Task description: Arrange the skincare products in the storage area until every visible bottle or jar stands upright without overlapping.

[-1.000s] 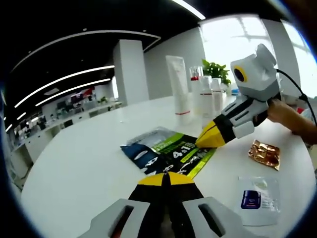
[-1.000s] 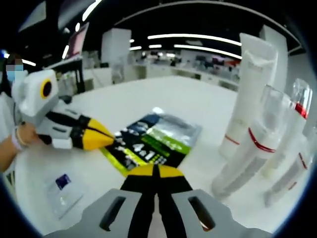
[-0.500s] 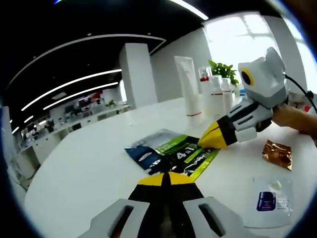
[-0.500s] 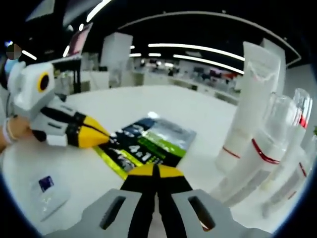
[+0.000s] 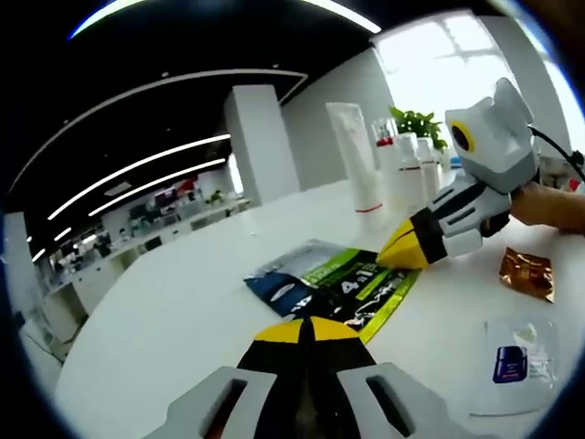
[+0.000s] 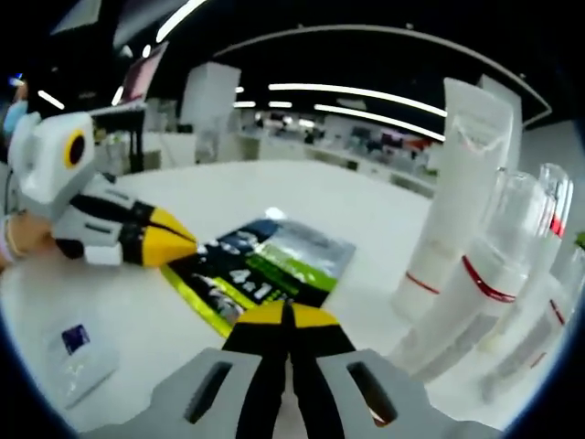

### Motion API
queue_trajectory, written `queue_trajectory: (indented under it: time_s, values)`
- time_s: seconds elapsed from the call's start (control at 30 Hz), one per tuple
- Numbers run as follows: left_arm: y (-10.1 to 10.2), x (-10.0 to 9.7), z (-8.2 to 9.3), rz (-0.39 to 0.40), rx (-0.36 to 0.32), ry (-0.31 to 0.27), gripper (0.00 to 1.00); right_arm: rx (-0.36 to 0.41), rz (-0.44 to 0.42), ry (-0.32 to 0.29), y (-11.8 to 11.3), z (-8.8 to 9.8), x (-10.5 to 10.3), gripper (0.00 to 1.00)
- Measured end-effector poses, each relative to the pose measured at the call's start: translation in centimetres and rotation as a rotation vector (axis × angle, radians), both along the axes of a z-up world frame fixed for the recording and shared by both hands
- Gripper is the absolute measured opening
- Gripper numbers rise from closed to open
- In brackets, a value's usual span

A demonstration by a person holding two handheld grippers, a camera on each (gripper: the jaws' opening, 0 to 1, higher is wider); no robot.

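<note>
Hovering low over the white tabletop (image 5: 164,311), left gripper (image 5: 306,329) with fingers pressed together on nothing, yellow tips just short of the flat sachet pack (image 5: 334,285). Lying flat, dark and green with large print, one edge close to the tip of the right gripper (image 5: 411,245), which comes in from the right; contact there too fine to tell. From the right gripper view, right gripper (image 6: 285,320) likewise shut and empty, tips near the same pack (image 6: 260,270), left gripper (image 6: 169,242) pointing in from the left.

Standing upright already, well apart from the pack: tall white tube (image 6: 446,197) on its cap, and beside it clear bottles with red bands (image 6: 484,279), crowded close, possibly touching. Same cluster at the far edge in the left gripper view (image 5: 366,165).

Lying flat nearby: a small clear sachet with a blue label (image 5: 516,361) and a crinkled copper foil packet (image 5: 528,273).

Judging by looks, pack thin, floppy, slick and light; likely to slide rather than lift. Best taken by an edge or corner, one gripper pinning, the other pinching. Bottles probably rigid, top-heavy, easy to topple; best gripped at mid-body.
</note>
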State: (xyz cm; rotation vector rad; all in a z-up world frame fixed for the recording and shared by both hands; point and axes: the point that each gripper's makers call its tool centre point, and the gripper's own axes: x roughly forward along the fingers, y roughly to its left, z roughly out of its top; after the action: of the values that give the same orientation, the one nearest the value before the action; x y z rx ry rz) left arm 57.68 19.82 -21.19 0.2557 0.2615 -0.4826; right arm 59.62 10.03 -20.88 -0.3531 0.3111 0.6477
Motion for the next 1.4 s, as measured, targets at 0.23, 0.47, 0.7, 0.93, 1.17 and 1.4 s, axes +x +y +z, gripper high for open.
queue_trajectory:
  time_s: [0.23,0.47,0.7,0.93,1.17,1.4]
  values:
    - [-0.6,-0.6,-0.2,-0.030,-0.033,0.034,0.00,0.013,0.015,0.023,0.2,0.0,-0.5,0.00]
    - [-0.9,-1.2,-0.3,-0.053,-0.062,0.064,0.00,0.014,0.022,0.020,0.2,0.0,-0.6,0.00]
    - [-1.0,-1.4,-0.3,-0.053,-0.060,0.063,0.00,0.007,0.022,0.004,0.1,0.0,-0.3,0.00]
    - [-0.9,-1.0,-0.1,-0.046,-0.045,0.045,0.00,0.010,0.011,-0.017,-0.1,0.0,0.4,0.00]
    - [-1.1,-0.1,0.0,-0.043,-0.049,0.039,0.00,0.007,0.008,-0.031,-0.1,0.0,0.7,0.00]
    - [-1.1,0.1,-0.1,-0.042,-0.102,0.068,0.00,0.021,-0.002,-0.025,-0.1,0.0,0.9,0.00]
